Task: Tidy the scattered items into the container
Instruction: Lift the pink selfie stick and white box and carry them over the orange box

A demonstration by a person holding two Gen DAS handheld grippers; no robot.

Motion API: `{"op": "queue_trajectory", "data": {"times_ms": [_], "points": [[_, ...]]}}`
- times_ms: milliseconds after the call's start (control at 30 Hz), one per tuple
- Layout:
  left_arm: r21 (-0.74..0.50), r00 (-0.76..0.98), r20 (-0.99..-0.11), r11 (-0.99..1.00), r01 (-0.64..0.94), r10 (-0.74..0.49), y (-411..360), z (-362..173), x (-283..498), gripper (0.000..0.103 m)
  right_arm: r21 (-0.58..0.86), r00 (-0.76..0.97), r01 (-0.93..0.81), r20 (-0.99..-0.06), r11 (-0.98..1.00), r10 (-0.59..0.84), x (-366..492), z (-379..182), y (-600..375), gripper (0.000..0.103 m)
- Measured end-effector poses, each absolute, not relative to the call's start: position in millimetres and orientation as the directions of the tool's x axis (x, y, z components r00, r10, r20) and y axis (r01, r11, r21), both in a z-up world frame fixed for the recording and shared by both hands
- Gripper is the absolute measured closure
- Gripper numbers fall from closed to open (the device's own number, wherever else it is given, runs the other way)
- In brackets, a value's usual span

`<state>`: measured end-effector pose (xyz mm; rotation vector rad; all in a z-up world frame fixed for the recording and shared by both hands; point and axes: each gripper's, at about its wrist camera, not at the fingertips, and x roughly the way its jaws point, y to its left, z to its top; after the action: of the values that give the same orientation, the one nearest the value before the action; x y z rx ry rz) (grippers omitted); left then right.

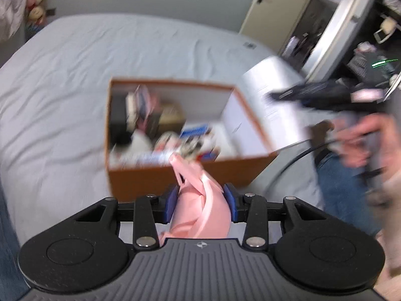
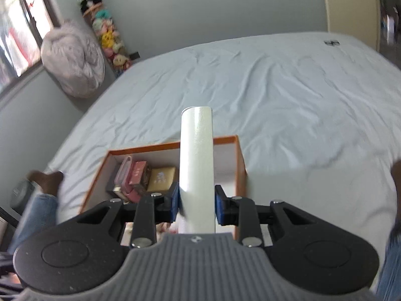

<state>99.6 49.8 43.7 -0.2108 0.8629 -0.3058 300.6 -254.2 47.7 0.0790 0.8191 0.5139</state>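
An orange cardboard box (image 1: pixel 160 175) with white inner walls sits on the bed, holding several small packages. My left gripper (image 1: pixel 200 202) is shut on a pink satin pouch (image 1: pixel 200 200) just in front of the box's near wall. My right gripper (image 2: pixel 196 204) is shut on a white cylinder (image 2: pixel 196 163) and holds it upright over the box (image 2: pixel 240 155). The same cylinder (image 1: pixel 273 100) and the right gripper (image 1: pixel 313 92) show blurred at the box's right side in the left wrist view. Inside the box lie a gold box (image 2: pixel 161 179) and pink packages (image 2: pixel 136 175).
The bed (image 2: pixel 288 100) has a pale grey wrinkled sheet. A folded duvet (image 2: pixel 72 60) and a stack of plush toys (image 2: pixel 107 32) stand by the far wall. An open wardrobe (image 1: pixel 351 25) with clutter is at the right. The person's jeans-clad leg (image 1: pixel 343 188) is beside the bed.
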Motion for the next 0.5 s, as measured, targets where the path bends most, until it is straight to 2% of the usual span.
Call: {"op": "queue_trajectory", "data": {"times_ms": [33, 267, 500], "points": [[-0.298, 0.627, -0.694, 0.934, 0.198, -0.354, 48, 51, 105, 0.064, 0.246, 0.567, -0.408, -0.687, 0.879, 0.455, 307, 42, -246, 0.073], [-0.259, 0.682, -0.647, 0.939, 0.225, -0.341, 34, 69, 156, 0.064, 0.218, 0.496, -0.400, -0.765, 0.890, 0.411, 341, -6, -220, 0.073], [-0.277, 0.709, -0.625, 0.942, 0.190, -0.327, 33, 40, 199, 0.064, 0.207, 0.442, -0.382, -0.815, 0.901, 0.374, 359, -40, -207, 0.072]]}}
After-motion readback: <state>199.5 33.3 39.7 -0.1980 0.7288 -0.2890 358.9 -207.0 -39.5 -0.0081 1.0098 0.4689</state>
